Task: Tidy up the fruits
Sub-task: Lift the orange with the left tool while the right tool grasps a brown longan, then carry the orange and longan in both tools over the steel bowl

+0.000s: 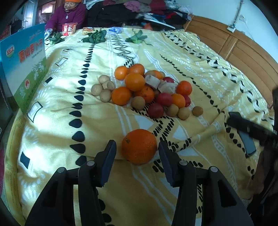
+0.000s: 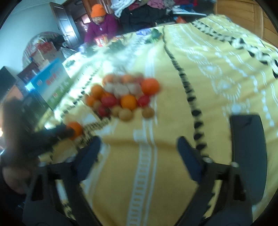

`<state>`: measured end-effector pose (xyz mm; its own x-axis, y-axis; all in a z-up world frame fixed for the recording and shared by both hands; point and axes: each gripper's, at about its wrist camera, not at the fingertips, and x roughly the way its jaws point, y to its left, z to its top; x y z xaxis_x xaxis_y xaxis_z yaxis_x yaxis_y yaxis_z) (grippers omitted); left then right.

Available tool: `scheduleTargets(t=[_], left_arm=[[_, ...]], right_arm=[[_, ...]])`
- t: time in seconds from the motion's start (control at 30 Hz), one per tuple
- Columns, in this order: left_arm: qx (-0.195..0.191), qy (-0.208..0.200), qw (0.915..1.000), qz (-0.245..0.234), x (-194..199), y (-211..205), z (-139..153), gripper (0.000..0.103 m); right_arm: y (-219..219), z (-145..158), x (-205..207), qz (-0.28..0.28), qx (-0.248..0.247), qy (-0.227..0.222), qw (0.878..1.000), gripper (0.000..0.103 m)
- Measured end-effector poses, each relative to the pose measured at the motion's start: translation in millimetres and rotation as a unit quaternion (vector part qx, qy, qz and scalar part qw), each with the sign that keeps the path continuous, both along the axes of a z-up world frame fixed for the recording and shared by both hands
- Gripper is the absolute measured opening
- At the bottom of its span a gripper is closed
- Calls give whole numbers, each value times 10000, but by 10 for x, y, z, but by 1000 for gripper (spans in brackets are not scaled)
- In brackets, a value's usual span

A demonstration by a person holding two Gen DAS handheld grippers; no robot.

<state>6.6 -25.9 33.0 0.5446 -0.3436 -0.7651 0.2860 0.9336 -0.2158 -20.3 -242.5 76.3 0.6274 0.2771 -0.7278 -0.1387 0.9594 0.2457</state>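
Note:
A large orange [image 1: 139, 146] lies on the yellow patterned blanket [image 1: 57, 121], apart from the pile and nearer to me. My left gripper [image 1: 137, 147] stands open around it, with a gap showing on the left side; the same orange [image 2: 76, 129] appears blurred in the right wrist view. Further back is the fruit pile [image 1: 147, 90]: oranges, red fruits, small brown round fruits and some wrapped cubes. My right gripper [image 2: 138, 140] is open over bare blanket with nothing between its fingers, the pile [image 2: 125, 95] ahead of it.
A dark phone [image 1: 248, 144] lies on the blanket at the right, under the right gripper's finger [image 1: 250, 127]. A blue-green carton [image 1: 24, 66] stands at the left edge. Leafy greens [image 1: 95, 36] and a seated person [image 1: 69, 15] are at the far side. A wooden headboard [image 1: 243, 48] runs along the right.

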Motion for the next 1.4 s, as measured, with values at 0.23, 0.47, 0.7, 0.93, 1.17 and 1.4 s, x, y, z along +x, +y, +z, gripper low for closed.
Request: scheduleTargets(t=[0.23,0.47,0.7,0.93,1.17,1.4], left_arm=[[96,-42,9999,-35,-3,-55,-28,43],[-22,25,10000,-8,8,-13,-27,43],[-45,-119,9998,155,-67,98,219,42],[-220,-720,9937,827,-268,577,891,42],[-385,-1441,9728,1773,-612,1480,1598,42],[-368,-1643,9437,2849,-975,2610,1868,42]], right_arm=[[35,-268,512,84,-462,327,9984,39],[135,-491,671,212,-853,561,9946,33],[227,-312,535,254,-938,386,9945,24],[557,236,317,509,-807,-126,9954,24],[1215,842,222,968,-556,-652,9916,24],[2097,1197,121,1697,-397,-933,9803,24]])
